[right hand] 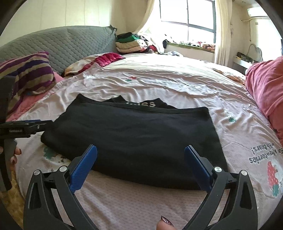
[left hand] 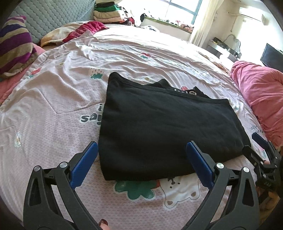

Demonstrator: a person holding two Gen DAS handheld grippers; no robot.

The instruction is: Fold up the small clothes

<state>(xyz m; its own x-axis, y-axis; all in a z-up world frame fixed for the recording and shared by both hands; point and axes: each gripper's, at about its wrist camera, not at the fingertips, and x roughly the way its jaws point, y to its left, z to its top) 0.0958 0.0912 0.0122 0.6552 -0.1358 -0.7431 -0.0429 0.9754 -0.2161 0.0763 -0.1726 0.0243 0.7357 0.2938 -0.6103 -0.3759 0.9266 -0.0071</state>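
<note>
Black cloth, a folded garment (left hand: 159, 127), lies flat on the bed's pink printed sheet (left hand: 61, 99), seen from the left wrist. The left hand-held gripper (left hand: 142, 150) hovers over the garment's near edge with its blue-padded fingers (left hand: 84, 166) spread wide, holding nothing; the left finger sits just off the garment's left edge, the right one over the cloth. White lettering shows on a layer peeking out at the far edge. At lower right the right hand-held gripper (left hand: 254, 144) comes in beside the garment's right corner. A striped pillow (left hand: 14, 53) lies at far left, a pink blanket (left hand: 261, 99) at right, and a clothes stack (left hand: 107, 12) beyond the bed.

From the right wrist, the same garment (right hand: 134, 131) fills the middle of the sheet (right hand: 159, 79). The right hand-held gripper (right hand: 140, 151) also stands wide open and empty, its fingers (right hand: 198, 168) above the near edge. The left hand-held gripper (right hand: 45, 122) enters side-on at the left, at the garment's left corner; its opening cannot be judged from here. The striped pillow (right hand: 30, 72), quilted headboard (right hand: 61, 44), clothes stack (right hand: 129, 42) and pink blanket (right hand: 265, 85) ring the bed.
</note>
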